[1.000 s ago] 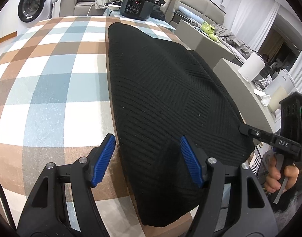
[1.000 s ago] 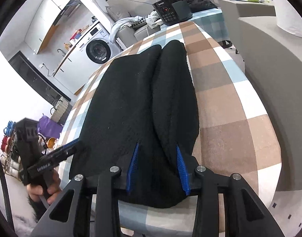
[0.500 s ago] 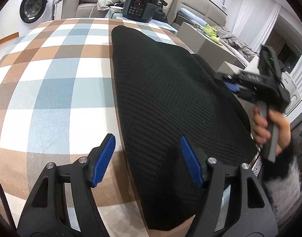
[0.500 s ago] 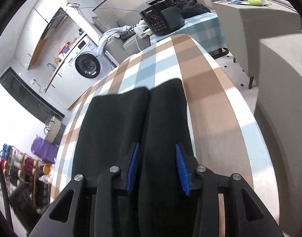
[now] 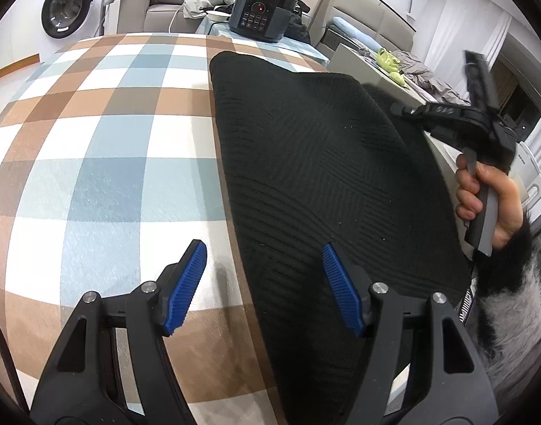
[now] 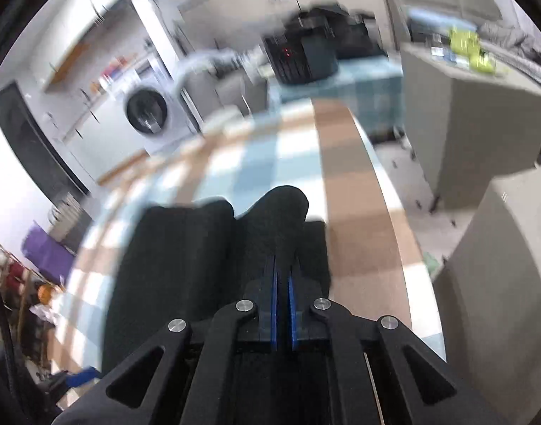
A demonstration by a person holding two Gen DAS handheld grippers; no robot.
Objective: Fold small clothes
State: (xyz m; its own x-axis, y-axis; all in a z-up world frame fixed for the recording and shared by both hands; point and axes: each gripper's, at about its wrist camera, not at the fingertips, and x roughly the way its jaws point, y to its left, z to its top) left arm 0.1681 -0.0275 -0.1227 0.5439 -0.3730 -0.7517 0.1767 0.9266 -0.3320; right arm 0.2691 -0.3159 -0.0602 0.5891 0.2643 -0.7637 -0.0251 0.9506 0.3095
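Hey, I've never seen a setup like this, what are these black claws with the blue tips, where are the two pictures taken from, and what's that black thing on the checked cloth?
No robot here: a person holds a two-finger gripper in each hand, and each gripper carries a wide-angle camera looking forward along its fingers. One picture is from the left gripper, whose blue pads stand wide apart, holding nothing, above the near end of a black knit garment. That garment lies on a table with a checked cloth. At the right of that view you see the person's hand with the other tool. The second, blurred picture is from the right gripper: its pads are closed together, pinching a lifted fold of the garment. Behind are a washing machine and a cooker.
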